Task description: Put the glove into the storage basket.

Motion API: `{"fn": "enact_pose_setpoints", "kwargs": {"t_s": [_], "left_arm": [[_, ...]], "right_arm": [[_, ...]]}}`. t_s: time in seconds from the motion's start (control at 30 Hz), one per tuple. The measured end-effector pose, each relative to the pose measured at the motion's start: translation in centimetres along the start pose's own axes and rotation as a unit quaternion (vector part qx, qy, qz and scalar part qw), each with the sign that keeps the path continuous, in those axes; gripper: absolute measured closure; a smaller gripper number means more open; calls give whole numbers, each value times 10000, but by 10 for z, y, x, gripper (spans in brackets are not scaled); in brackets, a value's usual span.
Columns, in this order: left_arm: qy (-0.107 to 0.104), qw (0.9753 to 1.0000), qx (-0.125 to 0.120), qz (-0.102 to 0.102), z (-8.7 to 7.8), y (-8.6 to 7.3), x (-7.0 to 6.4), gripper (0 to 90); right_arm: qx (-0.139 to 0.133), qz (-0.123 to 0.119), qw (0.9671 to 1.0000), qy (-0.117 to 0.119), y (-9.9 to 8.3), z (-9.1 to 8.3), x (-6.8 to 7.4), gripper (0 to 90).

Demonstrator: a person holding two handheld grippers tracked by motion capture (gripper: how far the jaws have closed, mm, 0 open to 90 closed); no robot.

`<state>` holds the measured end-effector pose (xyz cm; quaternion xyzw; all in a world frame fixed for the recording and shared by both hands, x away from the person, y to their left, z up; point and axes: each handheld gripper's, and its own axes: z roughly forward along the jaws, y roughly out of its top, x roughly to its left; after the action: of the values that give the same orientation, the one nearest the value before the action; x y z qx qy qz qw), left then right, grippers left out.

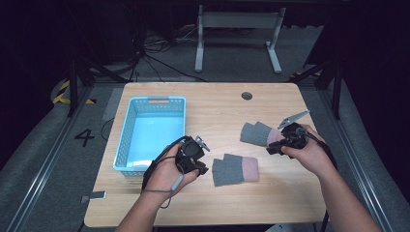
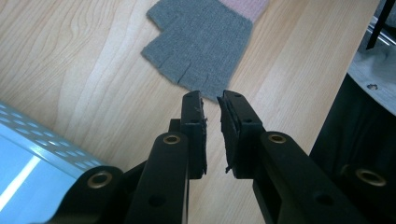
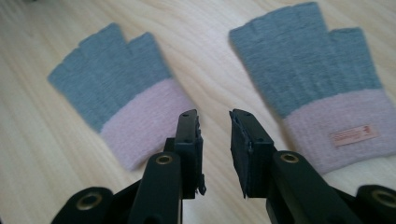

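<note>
Two grey-pink fingerless gloves lay flat on the bench [image 1: 217, 104]: near glove [image 1: 235, 169] at centre, far glove [image 1: 258, 133] to its right. Left gripper [image 1: 192, 155] sat just left of the near glove, fingers [image 2: 194, 126] released, a narrow gap, empty. Right gripper [image 1: 285, 140] was at the far glove's cuff, fingers [image 3: 189, 140] released, empty. Blue basket [image 1: 126, 140] sat left.
</note>
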<state>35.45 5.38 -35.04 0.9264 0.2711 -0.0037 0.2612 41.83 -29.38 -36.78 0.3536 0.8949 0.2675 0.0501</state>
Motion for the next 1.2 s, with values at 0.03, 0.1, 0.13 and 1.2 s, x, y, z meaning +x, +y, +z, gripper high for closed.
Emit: {"fn": "enact_pose_setpoints", "kwargs": {"t_s": [0.03,0.1,0.13,1.2], "left_arm": [[5,10000,-3,2,0,0,1,792],[9,10000,-20,4,-1,0,1,790],[10,10000,-19,6,-1,0,2,789],[-106,9998,-121,-143,-5,-4,5,754]], "right_arm": [[-3,34,10000,-27,2,0,-3,722],[-27,92,9999,-74,5,1,-11,716],[-11,125,9999,-94,6,2,-14,712],[441,357,9970,-532,28,41,-82,546]]}}
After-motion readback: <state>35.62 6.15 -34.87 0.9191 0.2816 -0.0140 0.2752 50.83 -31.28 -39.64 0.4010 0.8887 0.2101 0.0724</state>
